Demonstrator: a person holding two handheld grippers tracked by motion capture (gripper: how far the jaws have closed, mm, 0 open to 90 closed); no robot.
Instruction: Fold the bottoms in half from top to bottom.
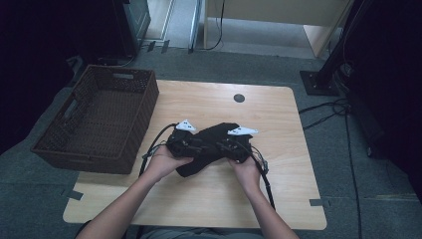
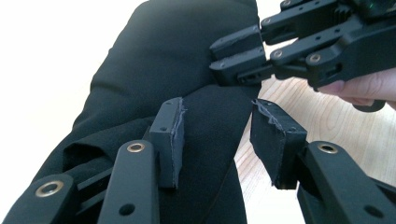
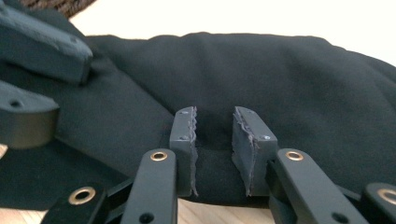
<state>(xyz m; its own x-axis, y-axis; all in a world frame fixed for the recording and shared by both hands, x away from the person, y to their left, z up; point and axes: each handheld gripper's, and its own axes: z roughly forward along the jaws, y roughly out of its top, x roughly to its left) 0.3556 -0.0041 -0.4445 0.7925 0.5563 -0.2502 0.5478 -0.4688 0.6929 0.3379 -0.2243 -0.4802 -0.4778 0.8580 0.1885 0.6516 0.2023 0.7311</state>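
Note:
A black cloth (image 1: pixel 219 130) lies bunched at the middle of the wooden table (image 1: pixel 209 199), and both hands hold their grippers against it. My left gripper (image 1: pixel 200 147) points right into the cloth. In the left gripper view its jaws (image 2: pixel 217 140) stand wide apart around a ridge of the cloth (image 2: pixel 177 56), and the pads do not press it. My right gripper (image 1: pixel 220 147) points left. Its pads (image 3: pixel 215 149) pinch a fold of the cloth (image 3: pixel 280 74). The right gripper (image 2: pixel 233 60) also shows in the left gripper view, nipping the cloth's edge.
A dark brown woven basket (image 1: pixel 144 117) sits on the table's left side, overhanging the edge. A small black round cap (image 1: pixel 239 98) is set in the tabletop at the back. Cables trail on the grey floor to the right (image 1: pixel 323 107).

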